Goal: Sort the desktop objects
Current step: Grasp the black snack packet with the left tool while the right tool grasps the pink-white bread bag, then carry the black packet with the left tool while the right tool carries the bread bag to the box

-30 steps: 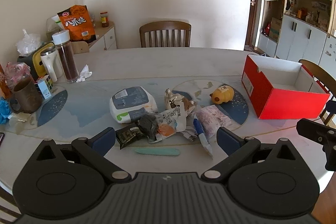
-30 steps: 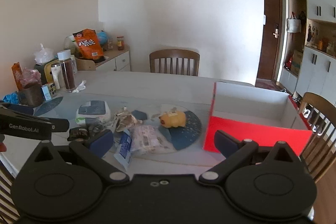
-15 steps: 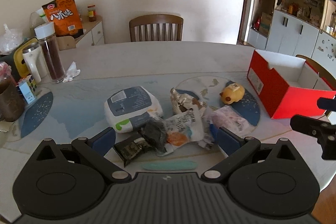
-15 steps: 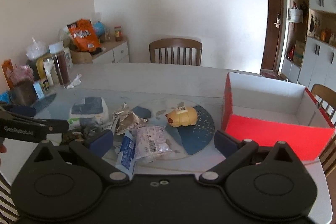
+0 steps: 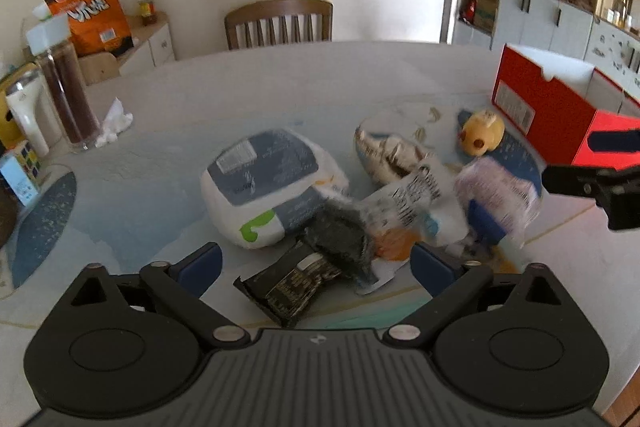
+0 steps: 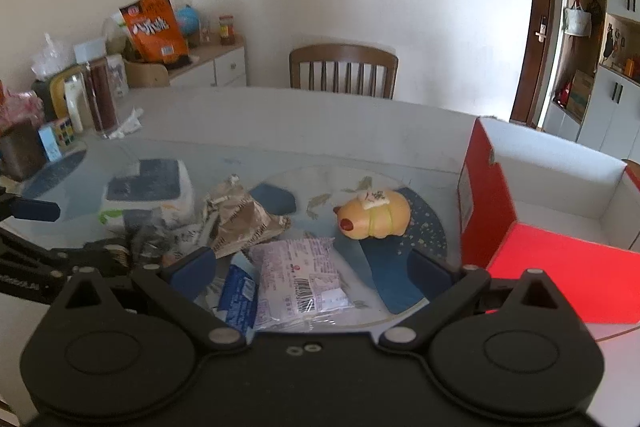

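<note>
Both claws nearer clutter | left claw spread | right claw spread | table, chair

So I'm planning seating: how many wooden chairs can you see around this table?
2: one chair at the far side of the table; a sliver of another behind the red box. Others may be hidden.

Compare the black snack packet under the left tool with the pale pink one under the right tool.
The black packet is dark, crumpled and partly under other wrappers; the pink packet is pale, translucent, puffy and lies on top, barcode up. Both lie on the table between open fingers, ungripped.
</note>
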The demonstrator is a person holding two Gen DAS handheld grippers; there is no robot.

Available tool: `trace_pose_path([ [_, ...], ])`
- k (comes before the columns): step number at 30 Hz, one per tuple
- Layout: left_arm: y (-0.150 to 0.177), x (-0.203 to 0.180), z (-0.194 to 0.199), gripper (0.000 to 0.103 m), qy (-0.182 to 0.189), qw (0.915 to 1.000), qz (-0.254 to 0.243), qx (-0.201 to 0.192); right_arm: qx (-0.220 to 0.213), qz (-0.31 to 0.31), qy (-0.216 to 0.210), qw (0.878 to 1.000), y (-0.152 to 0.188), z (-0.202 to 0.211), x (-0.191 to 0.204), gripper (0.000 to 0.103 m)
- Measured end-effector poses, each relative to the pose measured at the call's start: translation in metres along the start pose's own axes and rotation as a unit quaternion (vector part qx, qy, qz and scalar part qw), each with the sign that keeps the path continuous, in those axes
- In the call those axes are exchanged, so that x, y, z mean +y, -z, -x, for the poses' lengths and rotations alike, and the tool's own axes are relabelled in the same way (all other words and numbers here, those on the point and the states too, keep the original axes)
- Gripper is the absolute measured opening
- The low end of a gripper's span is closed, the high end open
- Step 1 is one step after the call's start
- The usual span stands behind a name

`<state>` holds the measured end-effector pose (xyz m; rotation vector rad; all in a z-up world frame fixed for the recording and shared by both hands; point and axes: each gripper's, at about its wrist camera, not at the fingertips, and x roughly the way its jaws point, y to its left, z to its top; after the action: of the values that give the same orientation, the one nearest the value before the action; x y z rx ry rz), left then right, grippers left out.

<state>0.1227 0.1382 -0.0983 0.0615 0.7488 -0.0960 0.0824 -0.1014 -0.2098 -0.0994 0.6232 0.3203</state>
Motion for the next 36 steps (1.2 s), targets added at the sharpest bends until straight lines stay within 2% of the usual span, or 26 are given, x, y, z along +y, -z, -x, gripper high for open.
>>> trace_pose_path([
  [7, 0.007, 0.018, -0.023, 0.093, 0.005, 0.9997, -0.003, 0.024, 0.032, -0.001, 0.011, 0.999, 0.004, -0.038, -0.002, 0.100],
  [11, 0.007, 0.025, -0.030, 0.089, 0.012, 0.9996, -0.002, 0.023, 0.044, -0.007, 0.007, 0.999, 0.004, -0.052, -0.003, 0.096],
  [17, 0.011, 0.026, -0.040, 0.074, 0.026, 0.9991, -0.010, 0.033, 0.066, -0.002, -0.004, 0.998, 0.006, -0.071, 0.001, 0.078],
  [22, 0.013, 0.027, -0.044, 0.063, 0.031, 0.9987, -0.017, 0.036, 0.076, -0.002, -0.006, 0.997, 0.006, -0.078, 0.002, 0.075],
  [27, 0.014, 0.029, -0.045, 0.057, 0.036, 0.9986, -0.019, 0.035, 0.081, -0.001, -0.012, 0.997, 0.006, -0.080, 0.002, 0.067],
  [29, 0.013, 0.030, -0.045, 0.051, 0.039, 0.9985, -0.020, 0.033, 0.086, -0.002, -0.015, 0.996, 0.006, -0.082, 0.004, 0.062],
  [31, 0.013, 0.029, -0.045, 0.040, 0.043, 0.9982, -0.023, 0.034, 0.086, 0.001, -0.013, 0.996, 0.006, -0.082, 0.005, 0.062],
  [36, 0.014, 0.031, -0.045, 0.037, 0.049, 0.9981, -0.015, 0.033, 0.086, 0.004, -0.001, 0.996, 0.005, -0.079, 0.007, 0.057],
])
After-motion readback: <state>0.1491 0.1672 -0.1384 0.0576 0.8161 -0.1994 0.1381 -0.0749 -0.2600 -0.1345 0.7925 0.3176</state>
